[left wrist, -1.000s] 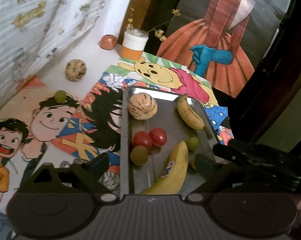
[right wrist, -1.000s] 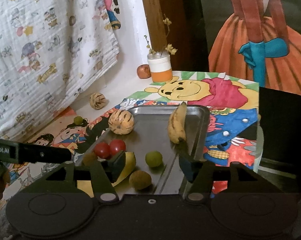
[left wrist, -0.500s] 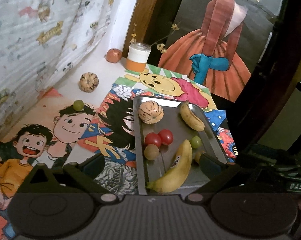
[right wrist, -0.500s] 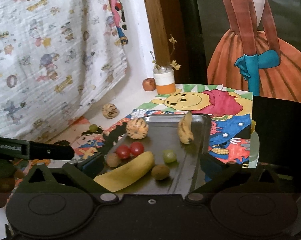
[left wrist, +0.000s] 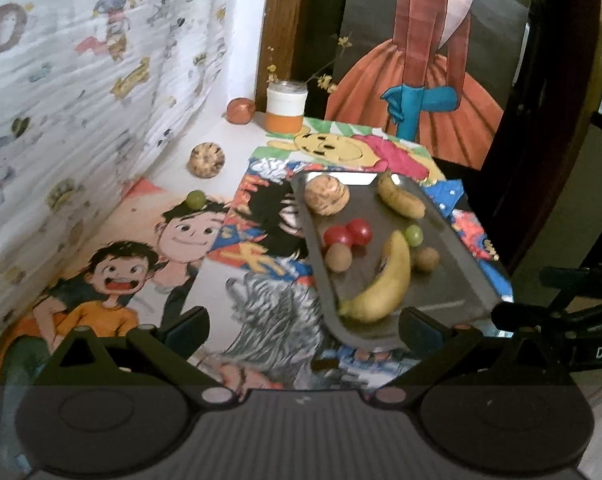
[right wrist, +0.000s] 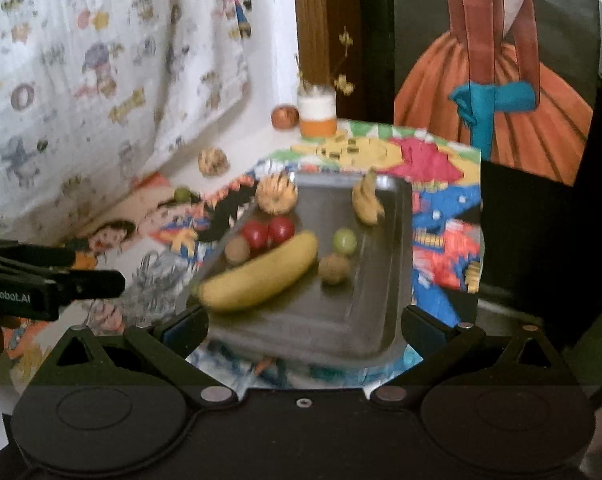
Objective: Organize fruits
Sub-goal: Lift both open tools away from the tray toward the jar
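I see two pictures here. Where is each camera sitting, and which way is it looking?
Left wrist view: sits on the left gripper, looking forward and down past its open fingers at the cartoon-print cloth, with the tray to its right; the right gripper shows at the right edge.
Right wrist view: sits on the right gripper, facing the tray head-on; the left gripper pokes in from the left.
Both share the tray, big banana, tomatoes and orange-and-white jar.

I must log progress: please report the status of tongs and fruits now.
Left tongs open, empty; right tongs open, empty. Big banana lies in metal tray. Green grape, striped melon, red fruit outside. Nothing blocking.
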Demonstrator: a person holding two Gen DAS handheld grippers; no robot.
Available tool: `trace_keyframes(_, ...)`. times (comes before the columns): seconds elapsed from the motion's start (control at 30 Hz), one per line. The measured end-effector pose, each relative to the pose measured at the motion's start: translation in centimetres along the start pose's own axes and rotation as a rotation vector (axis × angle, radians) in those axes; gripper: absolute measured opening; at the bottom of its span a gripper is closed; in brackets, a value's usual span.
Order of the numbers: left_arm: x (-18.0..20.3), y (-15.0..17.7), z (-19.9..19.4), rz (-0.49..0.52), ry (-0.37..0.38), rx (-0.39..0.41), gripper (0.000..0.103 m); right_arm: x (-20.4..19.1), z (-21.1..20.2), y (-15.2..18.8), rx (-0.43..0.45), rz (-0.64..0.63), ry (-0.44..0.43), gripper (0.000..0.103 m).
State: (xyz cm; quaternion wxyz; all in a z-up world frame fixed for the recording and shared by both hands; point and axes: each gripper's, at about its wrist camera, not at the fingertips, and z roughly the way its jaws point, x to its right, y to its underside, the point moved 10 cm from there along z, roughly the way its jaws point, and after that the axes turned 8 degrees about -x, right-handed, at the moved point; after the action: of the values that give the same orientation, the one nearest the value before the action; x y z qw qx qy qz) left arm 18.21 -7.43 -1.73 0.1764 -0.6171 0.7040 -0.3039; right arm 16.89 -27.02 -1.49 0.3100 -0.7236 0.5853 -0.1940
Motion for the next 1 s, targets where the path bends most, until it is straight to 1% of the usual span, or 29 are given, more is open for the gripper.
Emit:
trace_keyframes(0.23,-2.0,2.5,0.2,0.011,-0.090,-0.073,0.103,-1.2,0.7,2.7,-0.107,0.050,0.005,0.102)
trace_keyframes(0.37,-2.6,3.4,0.0,0.021,-0.103,-0.086,0.103,-2.0,0.9,3.4,-0.142,0.050,0.001,0.102)
trace_keyframes(0.53,-3.7,3.7,-0.6,-0.002,-0.123,-0.089,0.103,-2.8,0.9,3.6,-0.179,0.071,-0.037,0.102)
trace_keyframes(0.63,-4.4,3.6,-1.0,-0.021,-0.129,-0.083,0.103,-3.4,0.6,3.3,-0.186,0.079,-0.062,0.102)
trace_keyframes(0.87,-5.7,3.1,-1.4,-0.052,-0.145,-0.073,0.103,-4.5,0.2,2.2,-0.172,0.044,-0.066,0.102)
trace_keyframes(1.0,-6.6,2.4,-1.8,-0.092,-0.145,-0.037,0.103,-4.7,0.3,1.5,-0.163,0.039,-0.081,0.102)
